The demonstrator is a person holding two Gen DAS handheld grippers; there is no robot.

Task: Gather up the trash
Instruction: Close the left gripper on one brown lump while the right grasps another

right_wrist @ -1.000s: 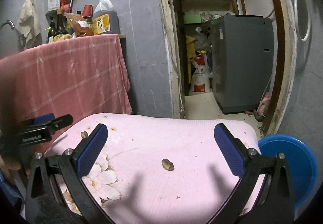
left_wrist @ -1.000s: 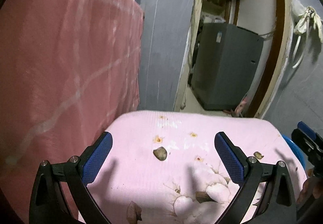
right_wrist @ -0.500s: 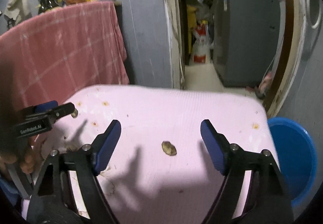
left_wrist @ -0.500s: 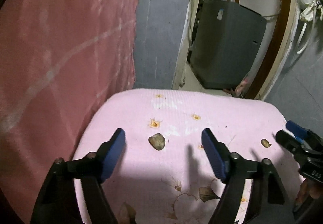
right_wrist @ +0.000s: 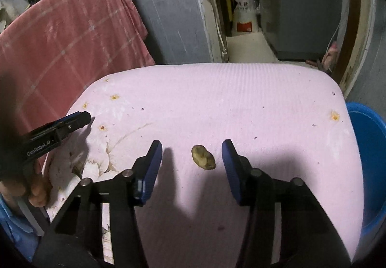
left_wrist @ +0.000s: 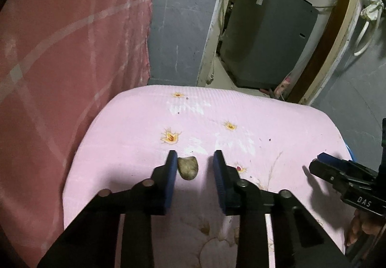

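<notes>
A brown scrap of trash (left_wrist: 187,167) lies on the pink flowered cloth (left_wrist: 241,108). My left gripper (left_wrist: 194,159) is open and low over it, the scrap between the blue pads and against the left one. A second yellowish scrap (right_wrist: 203,157) lies on the same cloth (right_wrist: 241,89). My right gripper (right_wrist: 191,148) is open around it, jaws well apart, not touching. The left gripper also shows in the right wrist view (right_wrist: 79,120), and the right gripper in the left wrist view (left_wrist: 323,164).
A blue plastic bin (right_wrist: 369,161) stands at the cloth's right edge. A red checked cloth (left_wrist: 60,50) hangs close on the left. Behind, a doorway opens on a grey appliance (left_wrist: 265,33) and a white sack (right_wrist: 243,17).
Both grippers have come down and forward toward the cloth. Their jaws have narrowed, the left most, so each scrap now lies between the pads.
</notes>
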